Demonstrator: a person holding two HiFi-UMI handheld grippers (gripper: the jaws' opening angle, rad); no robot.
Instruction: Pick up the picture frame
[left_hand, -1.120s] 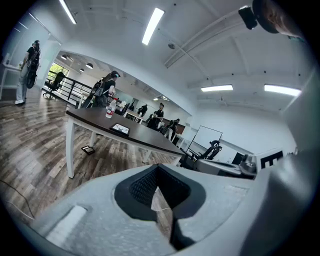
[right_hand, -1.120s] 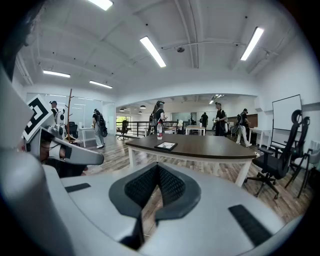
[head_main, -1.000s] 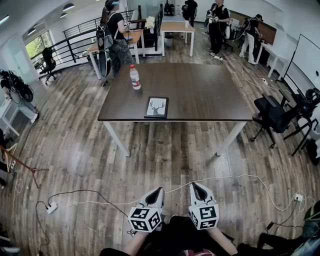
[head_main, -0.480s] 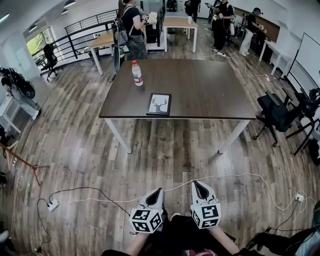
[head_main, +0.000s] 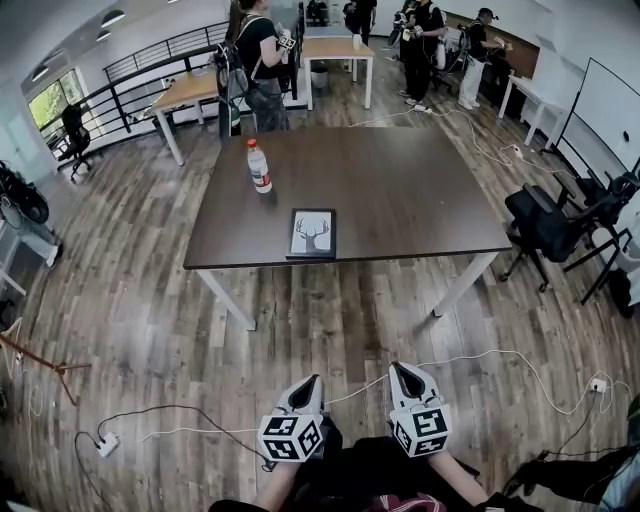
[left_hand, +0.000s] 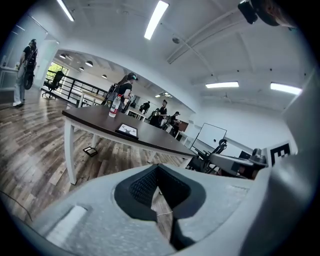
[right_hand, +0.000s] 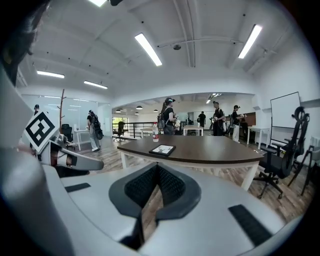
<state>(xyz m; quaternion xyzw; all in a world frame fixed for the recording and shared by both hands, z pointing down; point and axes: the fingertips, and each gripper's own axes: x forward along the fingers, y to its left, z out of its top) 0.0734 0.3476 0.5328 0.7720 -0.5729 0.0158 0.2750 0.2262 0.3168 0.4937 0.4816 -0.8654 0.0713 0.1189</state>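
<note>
Right, head view first: my left gripper (head_main: 316, 383) and my right gripper (head_main: 399, 372) hang side by side, low over the wood-plank floor (head_main: 150, 320). Both pairs of fingers are pressed together with nothing in them. Well ahead stands the dark brown rectangular table (head_main: 400, 190). The black-bordered picture frame (head_main: 312, 233) with its deer drawing lies flat near the table's front edge. A clear plastic bottle (head_main: 258, 166) with a red cap stands upright farther back, to the left.

Over to the left gripper view: my jaws are closed and empty, and the picture frame (left_hand: 127, 130) is far off on the tabletop.

Right gripper view now: the jaws meet on nothing. The picture frame (right_hand: 162, 149) lies straight ahead by the table's near edge, with the bottle (right_hand: 155, 134) behind it.
</note>
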